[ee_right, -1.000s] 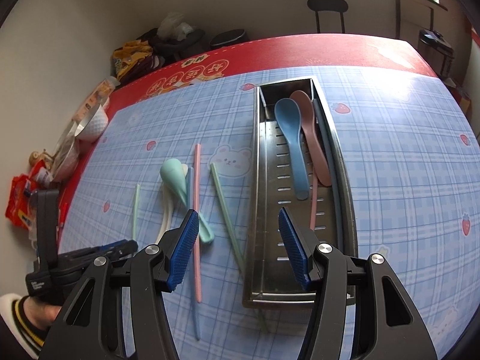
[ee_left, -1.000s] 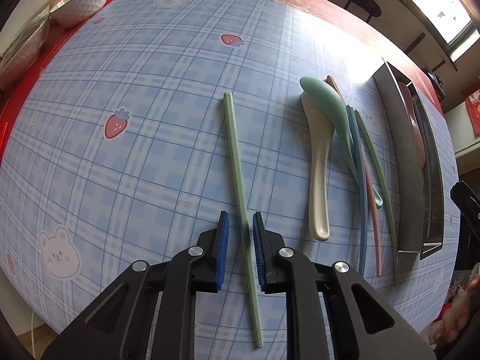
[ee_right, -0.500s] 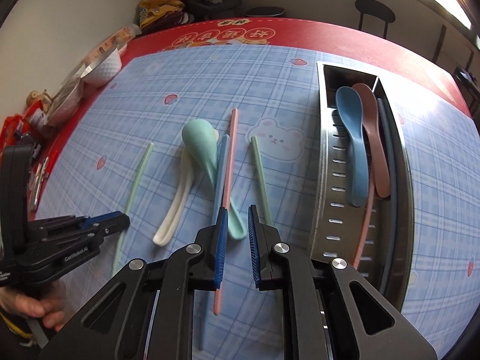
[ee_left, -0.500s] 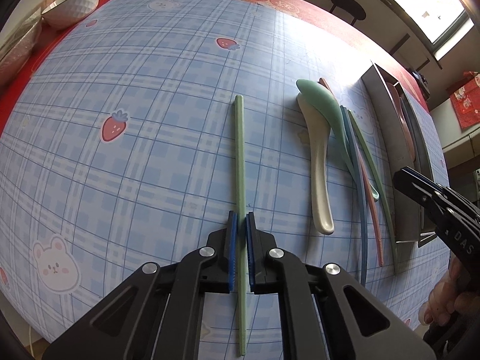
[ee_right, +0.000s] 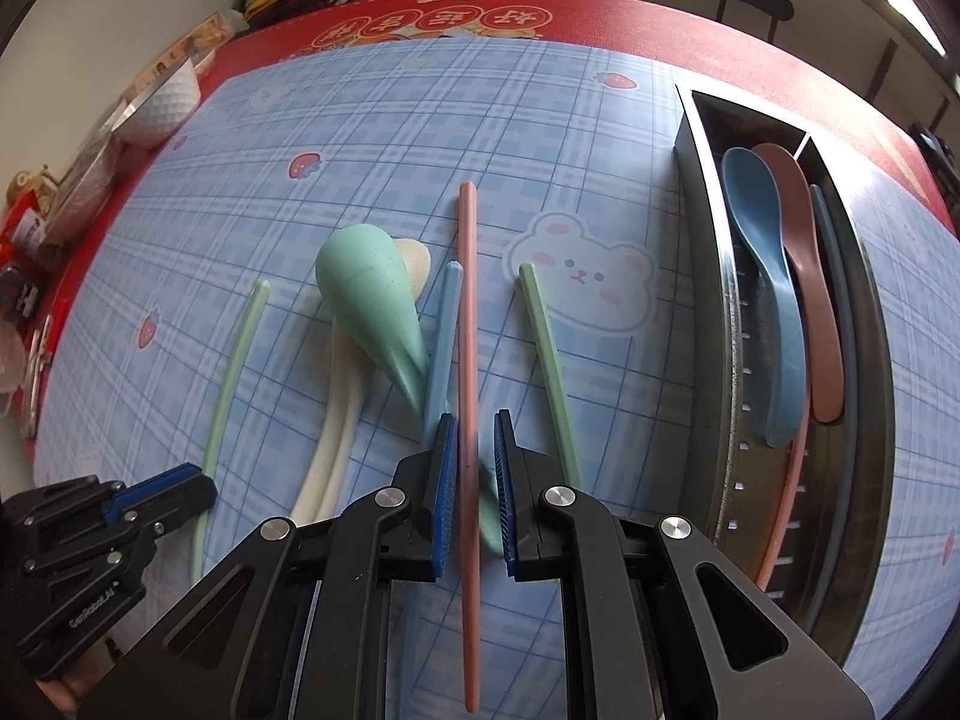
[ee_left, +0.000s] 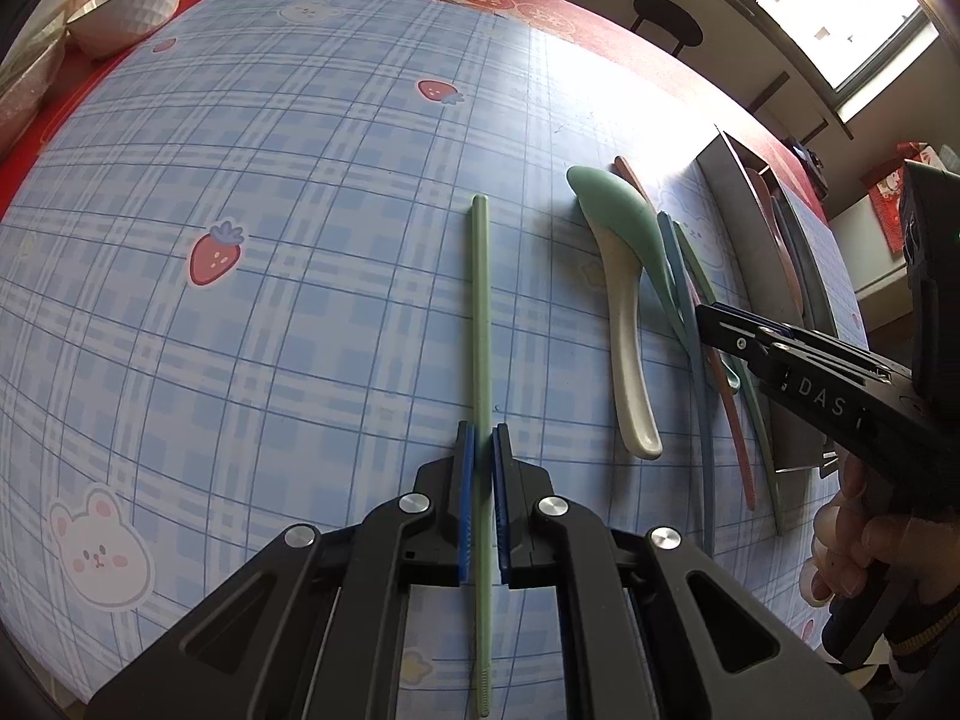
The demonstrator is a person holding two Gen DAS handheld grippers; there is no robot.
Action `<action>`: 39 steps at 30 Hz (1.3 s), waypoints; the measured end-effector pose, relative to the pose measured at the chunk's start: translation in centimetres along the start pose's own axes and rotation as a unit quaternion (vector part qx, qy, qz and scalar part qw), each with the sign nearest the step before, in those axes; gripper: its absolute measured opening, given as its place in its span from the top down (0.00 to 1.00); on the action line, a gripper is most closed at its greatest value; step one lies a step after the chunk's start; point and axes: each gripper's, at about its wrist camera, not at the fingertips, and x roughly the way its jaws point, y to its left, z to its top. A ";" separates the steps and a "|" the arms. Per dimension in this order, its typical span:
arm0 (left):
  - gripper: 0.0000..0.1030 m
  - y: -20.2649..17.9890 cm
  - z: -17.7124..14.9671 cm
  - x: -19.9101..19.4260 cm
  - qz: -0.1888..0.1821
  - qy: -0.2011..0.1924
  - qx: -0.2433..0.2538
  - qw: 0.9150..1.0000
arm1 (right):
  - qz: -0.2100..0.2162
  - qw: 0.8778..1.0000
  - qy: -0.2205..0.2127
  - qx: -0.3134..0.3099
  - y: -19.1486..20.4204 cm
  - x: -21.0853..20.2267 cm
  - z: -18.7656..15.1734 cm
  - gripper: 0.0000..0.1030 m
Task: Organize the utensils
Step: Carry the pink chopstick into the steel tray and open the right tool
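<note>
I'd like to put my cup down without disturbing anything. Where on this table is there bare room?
The widest free patch is the blue checked cloth between the white bowl and the lone green chopstick. A narrower strip lies between that chopstick and the cream spoon. From the spoons across to the metal tray it is crowded with chopsticks.

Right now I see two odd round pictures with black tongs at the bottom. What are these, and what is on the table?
No robot here: a person holds a hand-worked gripper in each hand, each with a wide-angle camera looking along its fingers. One picture comes from the left gripper, shut on a green chopstick. The other comes from the right gripper, closed around a pink chopstick. On the blue checked tablecloth lie a teal spoon over a cream spoon, plus more chopsticks. The metal tray already holds a blue spoon and a pink spoon.
</note>
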 end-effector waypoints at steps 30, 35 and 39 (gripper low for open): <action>0.92 -0.8 0.9 0.4 0.015 0.023 0.001 1.000 | 0.069 0.991 -0.078 0.079 -2.3 -5.4 -3.4 0.95; 0.92 -1.3 1.1 0.7 0.025 0.026 0.003 0.999 | 0.063 0.987 -0.109 0.097 -4.0 -7.0 -3.4 0.94; 0.92 -1.6 1.2 0.9 0.031 0.027 0.005 0.999 | 0.040 0.983 -0.136 0.114 -6.3 -8.2 -3.1 0.94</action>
